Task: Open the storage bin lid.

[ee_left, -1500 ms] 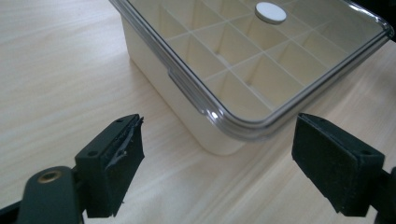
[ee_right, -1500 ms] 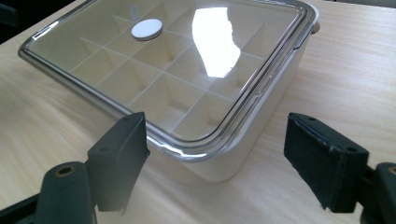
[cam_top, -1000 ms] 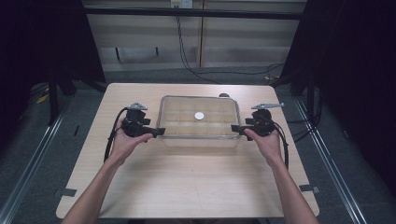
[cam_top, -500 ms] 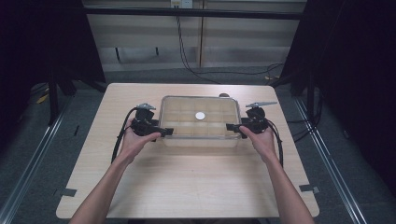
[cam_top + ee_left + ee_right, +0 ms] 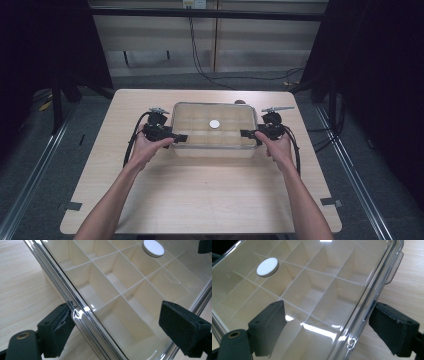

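A pale wooden table (image 5: 200, 200) was seen in the high view, set on a grey floor before dark curtains and a light panelled wall with cables hanging down it. A clear compartment box (image 5: 214, 131) with a closed transparent lid lay toward the far edge of the table, midway between its left and right edges, and a small white disc (image 5: 214, 124) rested on the lid near its middle. The left gripper (image 5: 176, 138) was held at the box's left end and the right gripper (image 5: 249, 133) at its right end, each pointing inward at the box, with the forearms coming in from the near edge of the table.

In the left gripper view, the jaws stood wide apart, having just been opening, and the box's corner (image 5: 117, 305) lay between them. The left pad (image 5: 56, 331) was seen just at the lid's shiny rim, though contact could not be told for certain; the right pad (image 5: 183, 328) stood over the lid near the box's other rim. The white disc (image 5: 153, 248) was seen farther off on the lid.

In the right gripper view, the jaws were likewise spread, having just been opening, with a corner of the box (image 5: 324, 297) between them. One pad (image 5: 268, 327) hung over the lid, the other (image 5: 393, 330) stood clear of the rim beside a side latch (image 5: 394, 267), above the wood. The disc (image 5: 267, 267) lay beyond, over the divided compartments.
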`<action>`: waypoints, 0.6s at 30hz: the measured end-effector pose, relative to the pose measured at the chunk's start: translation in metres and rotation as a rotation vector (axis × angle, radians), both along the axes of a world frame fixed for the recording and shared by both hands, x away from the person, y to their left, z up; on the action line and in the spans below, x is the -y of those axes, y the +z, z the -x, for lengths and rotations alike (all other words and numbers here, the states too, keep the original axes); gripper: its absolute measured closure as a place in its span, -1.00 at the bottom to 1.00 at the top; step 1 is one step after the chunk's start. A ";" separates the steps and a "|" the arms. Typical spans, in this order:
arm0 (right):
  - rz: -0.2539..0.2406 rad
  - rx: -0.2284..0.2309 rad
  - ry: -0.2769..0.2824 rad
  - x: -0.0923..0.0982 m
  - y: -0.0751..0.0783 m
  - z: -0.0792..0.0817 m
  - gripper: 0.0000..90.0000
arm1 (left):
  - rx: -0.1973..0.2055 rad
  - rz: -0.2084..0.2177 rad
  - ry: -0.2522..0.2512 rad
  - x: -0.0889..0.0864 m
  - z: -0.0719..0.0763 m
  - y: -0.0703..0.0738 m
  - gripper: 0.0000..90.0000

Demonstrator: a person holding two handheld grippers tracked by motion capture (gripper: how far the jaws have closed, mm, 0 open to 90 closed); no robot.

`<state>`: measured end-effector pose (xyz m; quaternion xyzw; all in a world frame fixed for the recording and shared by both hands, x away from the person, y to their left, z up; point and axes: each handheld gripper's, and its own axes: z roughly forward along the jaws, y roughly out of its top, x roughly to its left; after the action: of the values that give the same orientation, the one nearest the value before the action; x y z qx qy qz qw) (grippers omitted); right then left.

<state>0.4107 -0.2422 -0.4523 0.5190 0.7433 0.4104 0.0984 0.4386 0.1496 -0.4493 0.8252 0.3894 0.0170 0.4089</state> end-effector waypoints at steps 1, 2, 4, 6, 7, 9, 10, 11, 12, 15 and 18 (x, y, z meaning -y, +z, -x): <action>0.000 0.006 -0.004 0.000 -0.001 0.000 -0.71 | -0.007 0.005 0.001 0.001 0.000 0.000 -0.70; 0.000 0.006 -0.004 0.000 -0.001 0.000 -0.71 | -0.011 0.002 -0.001 0.000 0.000 0.000 -0.70; -0.009 0.024 -0.014 -0.001 -0.003 -0.002 -0.72 | -0.012 0.003 0.005 0.001 0.000 0.000 -0.70; -0.010 0.028 -0.018 -0.001 -0.003 -0.003 -0.72 | -0.009 0.001 0.011 0.002 0.001 0.000 -0.70; -0.008 0.038 -0.020 -0.002 -0.004 -0.003 -0.75 | -0.001 0.004 0.015 0.002 0.002 0.000 -0.70; -0.016 0.036 -0.024 -0.002 -0.005 -0.004 -0.76 | -0.001 0.005 0.011 0.001 0.002 0.000 -0.69; -0.027 0.018 -0.028 -0.002 -0.005 -0.005 -0.76 | 0.003 0.014 0.011 0.000 0.002 -0.001 -0.67; -0.033 0.004 -0.028 -0.002 -0.005 -0.005 -0.78 | 0.003 0.017 0.012 -0.001 0.002 -0.001 -0.66; -0.033 0.004 -0.028 -0.002 -0.005 -0.005 -0.78 | 0.003 0.017 0.012 -0.001 0.002 -0.001 -0.66; -0.052 -0.033 -0.052 -0.004 -0.007 -0.007 -0.84 | 0.005 0.015 0.012 -0.002 0.002 0.000 -0.62; -0.057 -0.049 -0.050 -0.004 -0.006 -0.008 -0.83 | 0.016 0.007 0.013 -0.003 0.004 0.001 -0.60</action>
<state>0.4183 -0.2387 -0.4585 0.5499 0.7203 0.4161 0.0758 0.4346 0.1531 -0.4483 0.8210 0.3917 0.0250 0.4146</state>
